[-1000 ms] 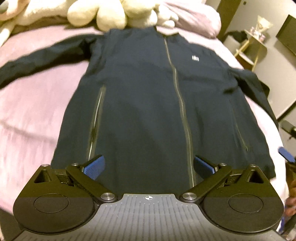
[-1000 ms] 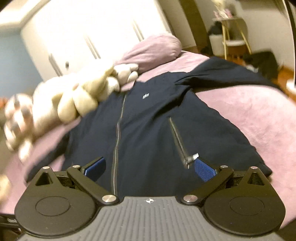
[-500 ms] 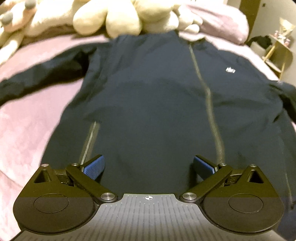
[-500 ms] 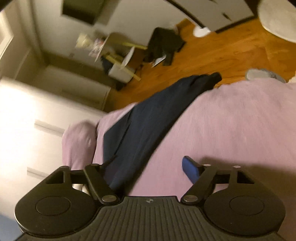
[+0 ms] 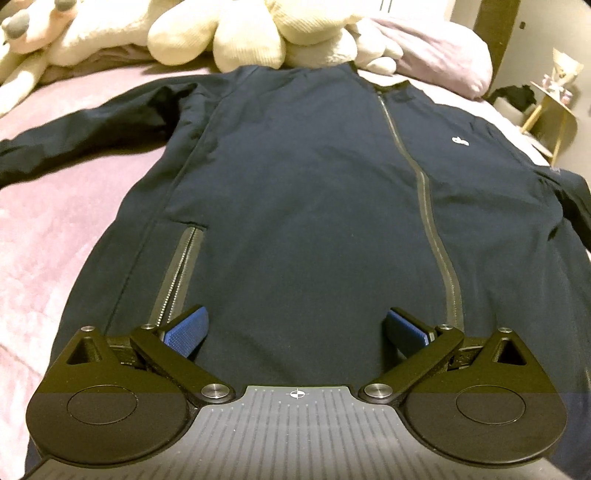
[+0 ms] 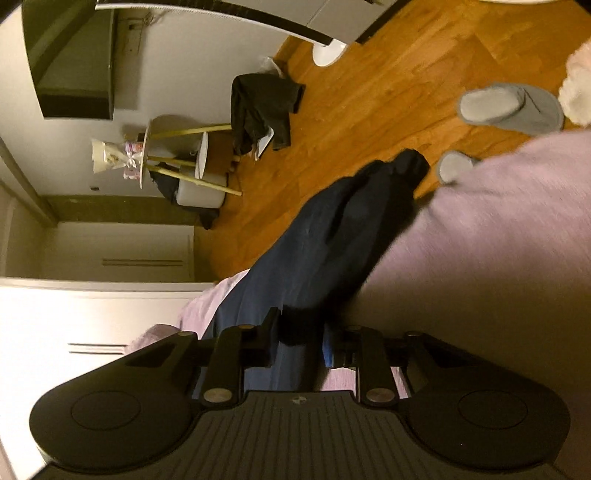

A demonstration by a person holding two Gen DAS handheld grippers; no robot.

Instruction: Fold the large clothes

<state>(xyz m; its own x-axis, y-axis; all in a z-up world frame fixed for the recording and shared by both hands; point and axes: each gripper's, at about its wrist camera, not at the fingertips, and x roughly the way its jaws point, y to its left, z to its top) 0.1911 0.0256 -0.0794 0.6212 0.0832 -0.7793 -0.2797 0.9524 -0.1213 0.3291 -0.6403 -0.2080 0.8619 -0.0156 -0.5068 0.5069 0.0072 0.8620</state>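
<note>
We're at the first fold: sleeves in; nothing is folded yet as far as we can see. The jacket (image 5: pixel 314 192) lies flat, front up and zipped, on the pink bed (image 5: pixel 48 236); hem toward us at 6 o'clock, collar at 12 o'clock against the plush toys (image 5: pixel 236 33); long axis runs 6 to 12, with the front zip (image 5: pixel 424 192) tracking it, slightly right of centre.

Left hand-held gripper (image 5: pixel 295 326): fingers spread wide, holding nothing, hovering just above the hem; the pocket zip (image 5: pixel 177 273) sits at about 10 o'clock from its left pad (image 5: pixel 186 326). The left sleeve (image 5: pixel 85 129) runs out toward 9–10 o'clock, flat on the bed.

Right hand-held gripper (image 6: pixel 297 341): jaws closed onto the right sleeve (image 6: pixel 332 236), dark fabric pinched between them; that sleeve stretches away toward 1 o'clock in the right wrist view, its cuff end hanging past the bed edge over the wood floor (image 6: pixel 369 92).

Our read of the next move: carry the pinched sleeve up and across the jacket body toward the front zip and lay it flat; it calls for a firm pinch and a clean lift so the cuff doesn't drag; the left hand-held gripper can pin the body near the hem or go for the other sleeve.
</note>
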